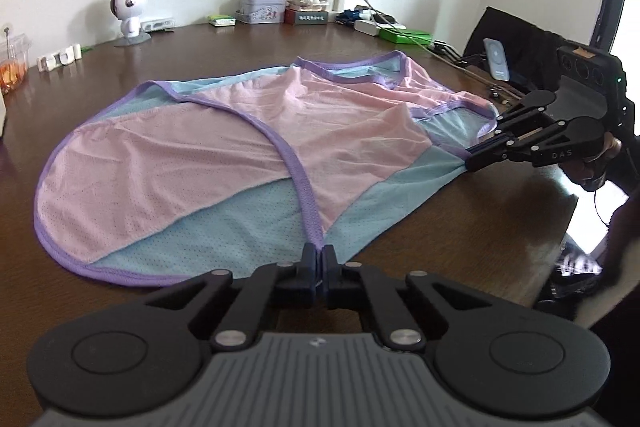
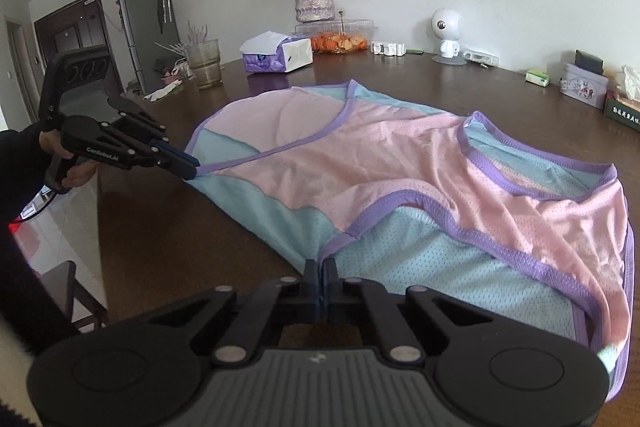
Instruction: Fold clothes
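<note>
A pink and light-blue mesh vest [image 1: 224, 155] with purple trim lies spread on the dark wooden table [image 1: 460, 227]. My left gripper [image 1: 322, 253] is shut on the purple trim at the vest's near edge. In the right wrist view the same left gripper [image 2: 191, 169] pinches that corner at the table's left side. My right gripper [image 2: 322, 267] is shut on the blue edge of the vest [image 2: 400, 155] beside a purple-trimmed opening. From the left wrist view the right gripper [image 1: 472, 161] clamps the bunched blue cloth at the right.
Along the wall stand a white robot figurine [image 1: 129, 13], a tin box [image 1: 262, 10], chargers with cables [image 1: 372, 23], a vase of roses [image 2: 314, 1], a tissue pack [image 2: 276, 57] and a glass [image 2: 206, 63]. A chair [image 2: 60, 291] stands off the table's edge.
</note>
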The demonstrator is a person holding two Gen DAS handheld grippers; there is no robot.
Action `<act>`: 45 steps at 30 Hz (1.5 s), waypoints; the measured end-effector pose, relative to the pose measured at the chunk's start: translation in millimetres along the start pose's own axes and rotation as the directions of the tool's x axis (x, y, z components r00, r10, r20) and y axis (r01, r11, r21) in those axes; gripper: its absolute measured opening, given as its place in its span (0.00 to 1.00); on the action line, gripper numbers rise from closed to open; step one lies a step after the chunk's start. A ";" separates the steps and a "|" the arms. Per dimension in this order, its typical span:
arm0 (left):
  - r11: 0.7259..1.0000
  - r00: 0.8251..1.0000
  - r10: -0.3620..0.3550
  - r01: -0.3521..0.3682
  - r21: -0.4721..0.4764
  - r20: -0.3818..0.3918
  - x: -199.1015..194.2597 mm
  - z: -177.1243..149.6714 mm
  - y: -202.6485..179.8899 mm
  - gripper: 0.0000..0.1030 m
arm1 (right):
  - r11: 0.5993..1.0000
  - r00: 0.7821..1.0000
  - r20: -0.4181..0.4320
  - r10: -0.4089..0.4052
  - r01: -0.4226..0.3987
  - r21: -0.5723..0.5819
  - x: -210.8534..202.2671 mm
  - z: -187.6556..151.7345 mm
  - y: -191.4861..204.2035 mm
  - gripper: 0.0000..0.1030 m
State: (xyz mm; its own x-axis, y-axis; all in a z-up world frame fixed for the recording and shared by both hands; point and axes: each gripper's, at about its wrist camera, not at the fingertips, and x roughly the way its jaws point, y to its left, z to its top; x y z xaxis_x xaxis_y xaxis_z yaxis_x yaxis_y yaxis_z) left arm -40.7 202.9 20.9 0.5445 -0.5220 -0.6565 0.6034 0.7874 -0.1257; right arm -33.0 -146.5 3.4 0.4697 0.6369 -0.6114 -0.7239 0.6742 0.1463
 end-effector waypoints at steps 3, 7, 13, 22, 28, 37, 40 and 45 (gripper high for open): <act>1.000 0.998 -0.005 0.006 -0.018 0.058 -13.6 2.9 2.0 0.02 | 0.999 1.000 0.016 0.024 -0.025 0.034 -10.9 -4.3 0.9 0.01; 0.999 0.998 0.004 0.000 -0.054 0.067 -18.2 7.3 14.3 0.05 | 0.997 0.999 0.032 0.019 -0.021 0.068 -17.2 -2.8 -3.9 0.01; 0.997 0.997 -0.038 0.042 -0.068 0.062 -11.8 -2.9 12.5 0.43 | 0.999 1.000 -0.004 0.022 -0.022 0.035 -13.2 -3.6 0.0 0.10; 0.999 0.999 -0.009 0.010 -0.034 0.037 -2.1 -1.0 11.3 0.01 | 1.000 0.999 0.030 0.020 -0.020 -0.018 -9.5 -2.8 5.4 0.01; 0.999 0.991 0.027 -0.032 0.029 0.132 1.0 58.5 41.4 0.01 | 0.996 0.989 0.135 -0.058 0.067 -0.063 -9.7 39.9 -18.0 0.01; 0.997 0.995 0.068 -0.066 -0.030 0.077 45.1 89.4 73.8 0.19 | 0.958 0.963 0.084 -0.254 0.263 -0.111 32.0 97.1 -65.0 0.12; 0.996 0.994 0.070 -0.065 -0.063 0.085 18.9 61.5 74.5 0.42 | 0.975 0.972 0.130 -0.197 0.208 -0.075 -30.3 76.4 -71.9 0.47; 0.983 0.990 0.136 -0.128 -0.131 0.049 7.0 34.0 77.8 0.42 | 0.980 0.980 0.009 -0.197 0.196 0.037 -79.7 16.0 -81.8 0.54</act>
State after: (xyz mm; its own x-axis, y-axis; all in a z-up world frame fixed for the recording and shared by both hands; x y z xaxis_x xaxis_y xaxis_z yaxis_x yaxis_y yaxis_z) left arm 29.9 249.4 31.7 0.6492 -0.4258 -0.6302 0.4471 0.8840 -0.1368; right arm -3.1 -246.4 52.6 0.6074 0.4951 -0.6213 -0.5982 0.7996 0.0524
